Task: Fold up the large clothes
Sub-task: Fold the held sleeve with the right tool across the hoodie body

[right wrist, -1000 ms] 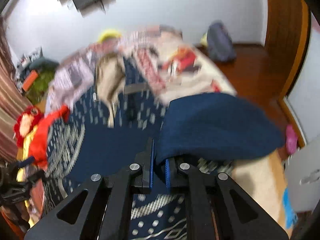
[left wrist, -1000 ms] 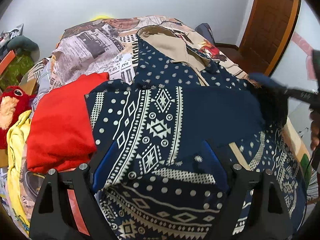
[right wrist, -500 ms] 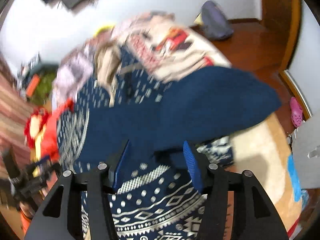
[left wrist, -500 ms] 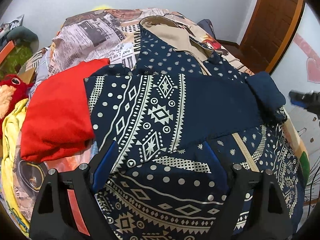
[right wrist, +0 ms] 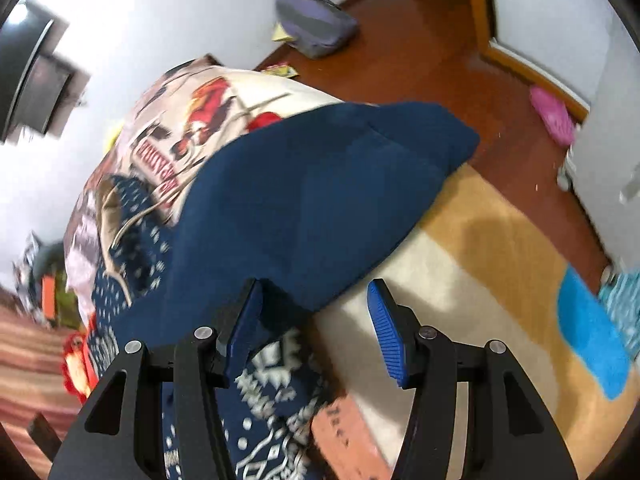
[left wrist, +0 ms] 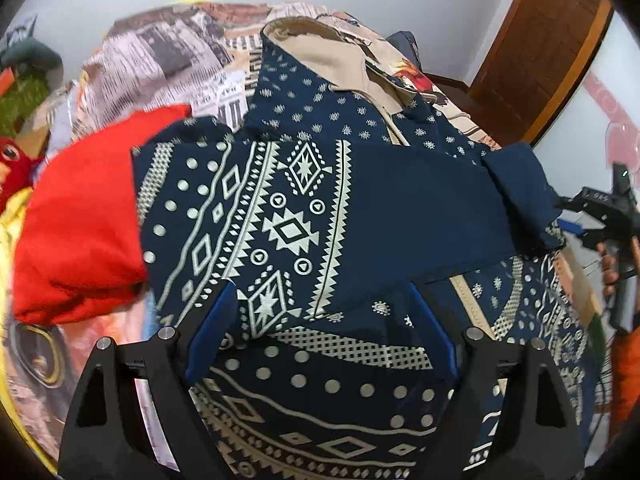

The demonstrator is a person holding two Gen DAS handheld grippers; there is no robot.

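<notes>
A large navy garment with cream geometric print (left wrist: 288, 216) lies spread on the bed, a plain navy sleeve folded across it (left wrist: 432, 216). My left gripper (left wrist: 320, 336) is open and empty just above the garment's lower part. My right gripper (right wrist: 316, 320) is open and empty at the bed's right edge, beside the sleeve's cuff end (right wrist: 320, 200). It also shows at the right of the left wrist view (left wrist: 592, 220), just clear of the cuff (left wrist: 524, 188).
A folded red garment (left wrist: 80, 216) lies left of the navy one, with a yellow cloth and a red plush toy (left wrist: 12, 160) further left. The bedcover has a newspaper print (left wrist: 168, 64). A wooden door (left wrist: 552, 40), a purple bag (right wrist: 316, 20) and a blue mat (right wrist: 592, 340) are on the floor side.
My right gripper was shut on the sleeve cuff, laid it across the garment, opened and drew back to the right. The left gripper stayed open and moved slightly closer.
</notes>
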